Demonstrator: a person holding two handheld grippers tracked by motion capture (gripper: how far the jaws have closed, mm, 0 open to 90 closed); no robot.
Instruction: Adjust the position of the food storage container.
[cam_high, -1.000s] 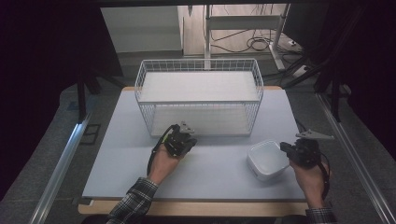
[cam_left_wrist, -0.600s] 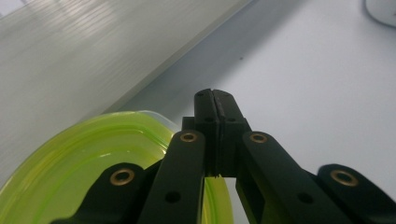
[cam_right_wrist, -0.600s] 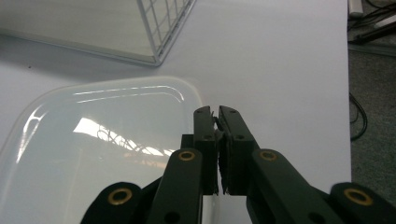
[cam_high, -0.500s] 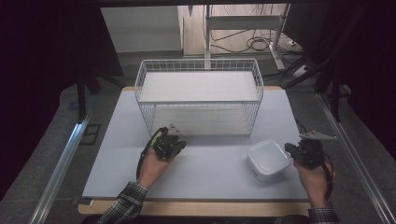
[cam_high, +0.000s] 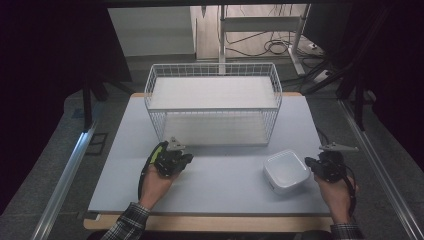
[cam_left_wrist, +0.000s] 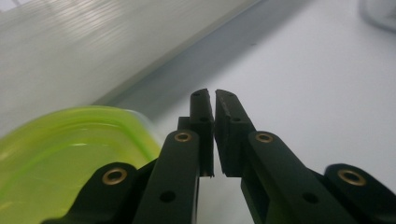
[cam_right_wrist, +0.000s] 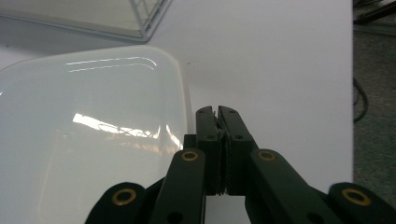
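Note:
A white square container (cam_high: 286, 172) sits on the table's right side; in the right gripper view its glossy top (cam_right_wrist: 93, 135) spreads out left of the jaws. My right gripper (cam_high: 316, 166) (cam_right_wrist: 217, 111) is shut just off the container's right rim, with nothing between its jaws. A translucent yellow-green container (cam_left_wrist: 65, 149) lies close beside the left gripper's jaws, and a green edge (cam_high: 156, 156) peeks out under that gripper in the high view. My left gripper (cam_high: 186, 158) (cam_left_wrist: 214, 95) is shut with nothing in it, low over the table in front of the basket.
A white wire basket (cam_high: 215, 107) with a pale floor stands at the middle back of the grey table (cam_high: 225, 187). Its front wall is just beyond the left gripper. Cables and a metal stand lie on the floor behind the table.
My left gripper has drawn back to the left and toward the person, away from the basket front. The right gripper and the white container have barely shifted.

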